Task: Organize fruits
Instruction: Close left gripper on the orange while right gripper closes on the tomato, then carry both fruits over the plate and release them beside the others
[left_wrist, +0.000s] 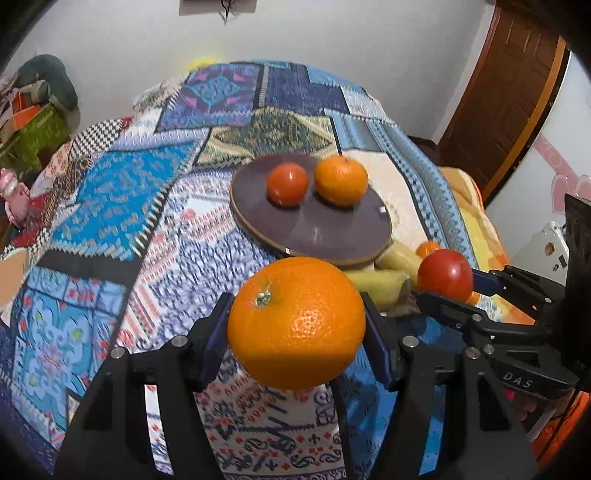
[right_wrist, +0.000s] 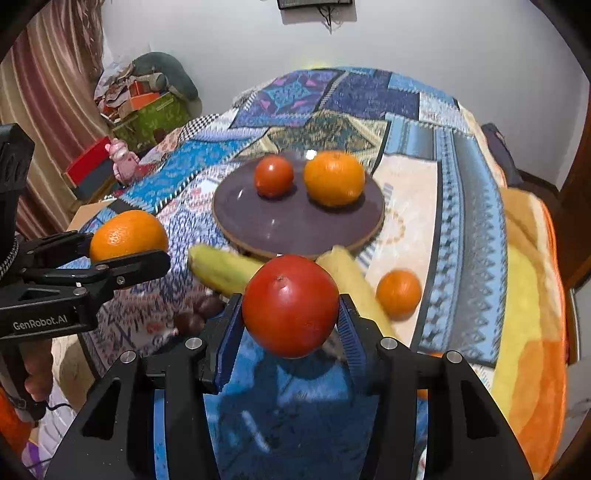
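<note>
Currently plate (right_wrist: 295, 229) on patchwork cloth (right_wrist: 461, 206) holds tomato (right_wrist: 273, 175) left, orange (right_wrist: 334, 177) right, apart. Left gripper (left_wrist: 297, 325) clamps a big orange (left_wrist: 295, 323) above the cloth; right gripper (right_wrist: 290, 306) clamps a red tomato (right_wrist: 290, 306). Bananas (right_wrist: 225, 267) and small orange (right_wrist: 399, 293) lie near the plate's front rim. Dark round things (right_wrist: 199, 314) below bananas, blurred, unclear. Boxes (right_wrist: 147, 110) by wall, door (left_wrist: 509, 103) right.

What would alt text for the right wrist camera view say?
The right hand-held gripper grips a red tomato above a patchwork cloth. Beyond it, a dark round plate holds another tomato and an orange.
</note>
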